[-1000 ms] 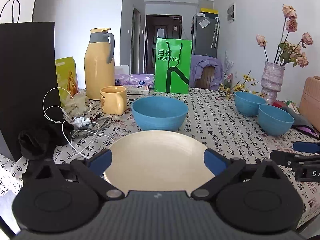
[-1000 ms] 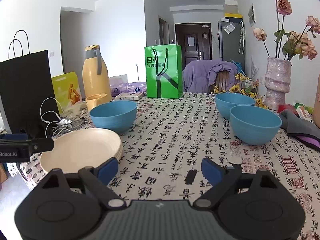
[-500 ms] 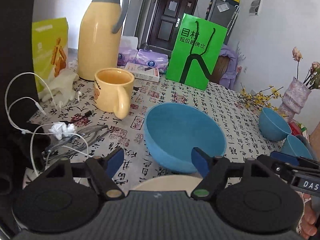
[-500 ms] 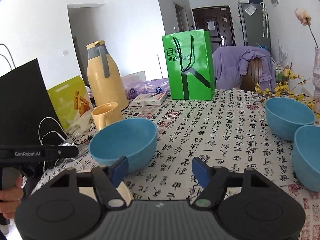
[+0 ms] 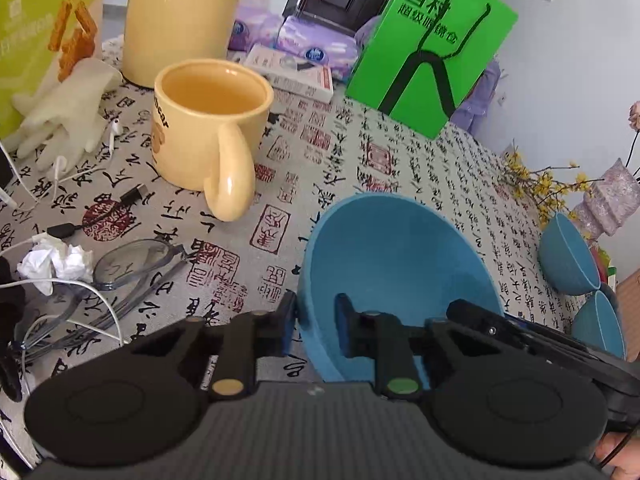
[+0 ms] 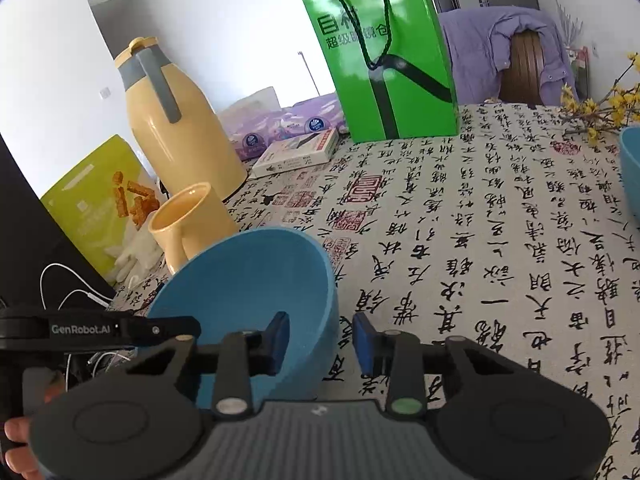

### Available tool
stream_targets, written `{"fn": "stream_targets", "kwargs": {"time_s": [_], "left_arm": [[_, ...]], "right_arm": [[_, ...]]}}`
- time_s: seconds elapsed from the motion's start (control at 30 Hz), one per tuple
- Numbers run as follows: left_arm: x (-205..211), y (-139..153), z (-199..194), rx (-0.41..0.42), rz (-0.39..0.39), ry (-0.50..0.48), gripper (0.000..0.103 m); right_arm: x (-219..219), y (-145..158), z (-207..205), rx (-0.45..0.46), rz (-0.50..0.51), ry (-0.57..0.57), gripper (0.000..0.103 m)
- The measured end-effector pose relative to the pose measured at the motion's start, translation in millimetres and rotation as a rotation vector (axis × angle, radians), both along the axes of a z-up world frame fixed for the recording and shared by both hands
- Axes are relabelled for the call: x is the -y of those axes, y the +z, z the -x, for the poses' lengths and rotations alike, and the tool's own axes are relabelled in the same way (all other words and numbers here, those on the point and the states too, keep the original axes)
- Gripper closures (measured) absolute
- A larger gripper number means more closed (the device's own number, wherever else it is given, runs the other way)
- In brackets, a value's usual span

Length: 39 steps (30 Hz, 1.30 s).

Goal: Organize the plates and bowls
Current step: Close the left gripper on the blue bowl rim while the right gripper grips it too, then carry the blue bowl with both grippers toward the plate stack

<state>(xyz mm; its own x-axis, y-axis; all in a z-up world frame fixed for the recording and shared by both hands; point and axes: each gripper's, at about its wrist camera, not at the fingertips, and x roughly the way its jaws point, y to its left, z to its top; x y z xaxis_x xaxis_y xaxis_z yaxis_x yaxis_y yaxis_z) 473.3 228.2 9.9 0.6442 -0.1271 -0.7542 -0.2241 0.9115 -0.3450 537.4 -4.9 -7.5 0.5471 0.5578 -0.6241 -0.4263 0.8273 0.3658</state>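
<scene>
Both grippers advanced from plate | jaws just closing, clamped on blue bowl [image 5: 400, 264] rim, opposite sides | mug [image 5: 208, 128] near

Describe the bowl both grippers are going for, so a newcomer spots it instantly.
Start at the tall yellow thermos on the calligraphy-print tablecloth; just in front of it stands a yellow mug. The blue bowl sits right beside that mug. Unlike the other two blue bowls by the vase, it has the left gripper and right gripper straddling opposite sides of its rim.
</scene>
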Motion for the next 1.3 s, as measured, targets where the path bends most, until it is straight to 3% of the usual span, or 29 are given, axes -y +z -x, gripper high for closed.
{"fn": "stream_targets", "kwargs": {"time_s": [0.3, 0.43, 1.0, 1.3], "left_arm": [[15, 11, 2, 0.005, -0.033, 0.012, 0.093], [37, 20, 3, 0.026, -0.044, 0.0, 0.094], [197, 29, 20, 0.05, -0.046, -0.198, 0.094], [230, 26, 65, 0.064, -0.072, -0.205, 0.094]], "right_arm": [[-1, 5, 2, 0.043, 0.056, -0.039, 0.096], [15, 15, 9, 0.075, 0.06, -0.063, 0.096], [177, 38, 61, 0.134, 0.09, -0.248, 0.097], [219, 29, 107, 0.12, 0.082, -0.259, 0.096]]}}
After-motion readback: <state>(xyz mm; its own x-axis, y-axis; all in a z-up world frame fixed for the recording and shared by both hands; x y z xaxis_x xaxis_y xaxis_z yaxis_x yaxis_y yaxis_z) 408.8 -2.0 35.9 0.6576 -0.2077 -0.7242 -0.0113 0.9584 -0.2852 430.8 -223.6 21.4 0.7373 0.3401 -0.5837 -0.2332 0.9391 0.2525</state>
